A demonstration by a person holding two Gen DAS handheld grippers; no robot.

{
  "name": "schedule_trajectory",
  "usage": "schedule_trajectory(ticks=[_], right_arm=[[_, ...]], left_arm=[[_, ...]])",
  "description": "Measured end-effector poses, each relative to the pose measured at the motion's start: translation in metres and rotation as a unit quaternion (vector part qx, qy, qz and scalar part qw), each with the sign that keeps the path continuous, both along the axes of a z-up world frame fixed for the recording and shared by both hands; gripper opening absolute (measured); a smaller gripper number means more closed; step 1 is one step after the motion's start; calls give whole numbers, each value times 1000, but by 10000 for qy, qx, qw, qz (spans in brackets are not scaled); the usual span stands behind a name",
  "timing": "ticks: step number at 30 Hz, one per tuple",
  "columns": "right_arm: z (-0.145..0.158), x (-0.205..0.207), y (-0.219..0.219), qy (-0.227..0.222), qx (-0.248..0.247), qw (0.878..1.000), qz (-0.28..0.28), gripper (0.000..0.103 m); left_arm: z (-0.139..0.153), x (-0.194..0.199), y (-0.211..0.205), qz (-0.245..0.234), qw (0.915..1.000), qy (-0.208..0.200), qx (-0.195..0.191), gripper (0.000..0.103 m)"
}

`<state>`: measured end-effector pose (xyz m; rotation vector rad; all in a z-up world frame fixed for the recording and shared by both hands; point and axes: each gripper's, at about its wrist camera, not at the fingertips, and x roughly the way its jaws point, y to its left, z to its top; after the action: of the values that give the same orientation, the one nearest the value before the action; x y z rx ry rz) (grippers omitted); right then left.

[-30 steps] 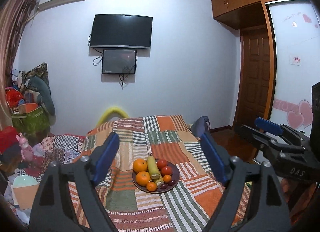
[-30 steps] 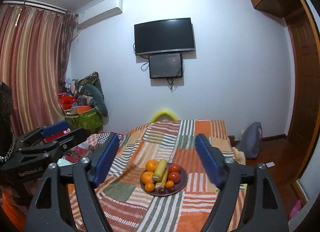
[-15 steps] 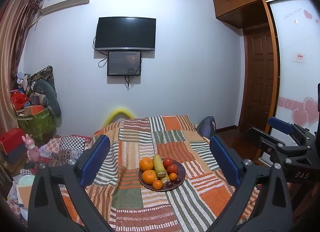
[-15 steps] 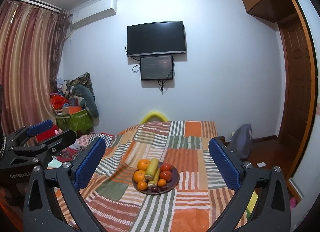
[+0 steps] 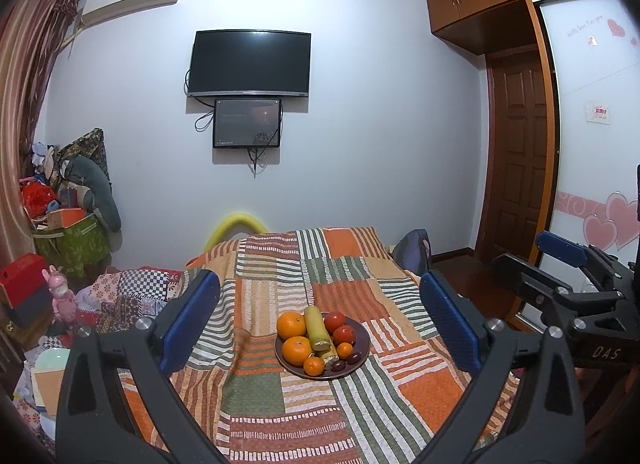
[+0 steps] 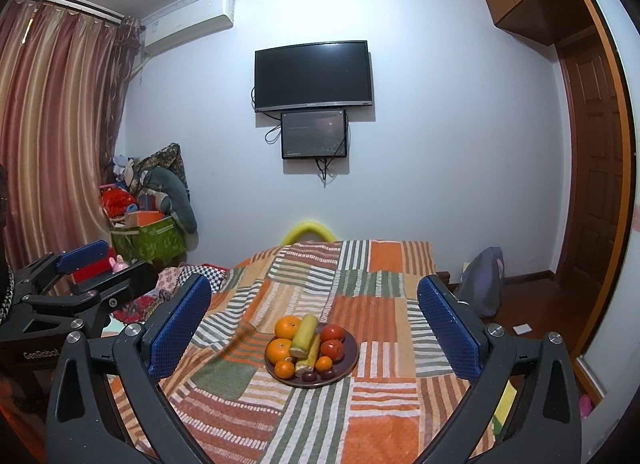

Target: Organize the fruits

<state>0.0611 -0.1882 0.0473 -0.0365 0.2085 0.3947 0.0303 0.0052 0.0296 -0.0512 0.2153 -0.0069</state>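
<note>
A dark round plate (image 5: pixel 362 338) (image 6: pixel 352 354) rests on a patchwork blanket (image 5: pixel 264 388) (image 6: pixel 248 376) over a bed. It holds oranges (image 5: pixel 291 324) (image 6: pixel 286 327), red tomatoes (image 5: pixel 334 320) (image 6: pixel 332 333), a yellow-green gourd (image 5: pixel 317 328) (image 6: pixel 303 335), small tangerines and dark plums. My left gripper (image 5: pixel 320 320) is open, well short of the plate, with nothing between its blue pads. My right gripper (image 6: pixel 314 324) stands just as wide and empty. Each gripper shows at the edge of the other's view.
A heap of bags, boxes and toys (image 5: pixel 68 223) fills the left corner, with cloth and clutter (image 5: pixel 132 296) beside the bed. A grey backpack (image 6: pixel 482 284) sits on the wooden floor at right, near a brown door (image 5: pixel 516 151). Screens (image 5: pixel 250 63) hang on the far wall.
Both grippers' jaws spread wider apart than a second ago. The views shifted slightly, and the plate of fruit stayed put.
</note>
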Motion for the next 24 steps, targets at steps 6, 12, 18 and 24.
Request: schedule_trajectory(ticks=[6, 12, 18, 24], right_arm=[[1, -1, -1, -8, 6, 10000, -11, 103], [3, -1, -1, -17, 0, 10000, -35, 103], [3, -2, -1, -15, -16, 10000, -51, 103], [4, -1, -1, -23, -10, 10000, -46, 103]], left_arm=[[0, 2, 0, -6, 10000, 35, -12, 102], [0, 3, -1, -32, 10000, 42, -5, 102], [1, 3, -1, -70, 10000, 44, -16, 102], [-1, 5, -1, -129, 9999, 88, -49, 102]])
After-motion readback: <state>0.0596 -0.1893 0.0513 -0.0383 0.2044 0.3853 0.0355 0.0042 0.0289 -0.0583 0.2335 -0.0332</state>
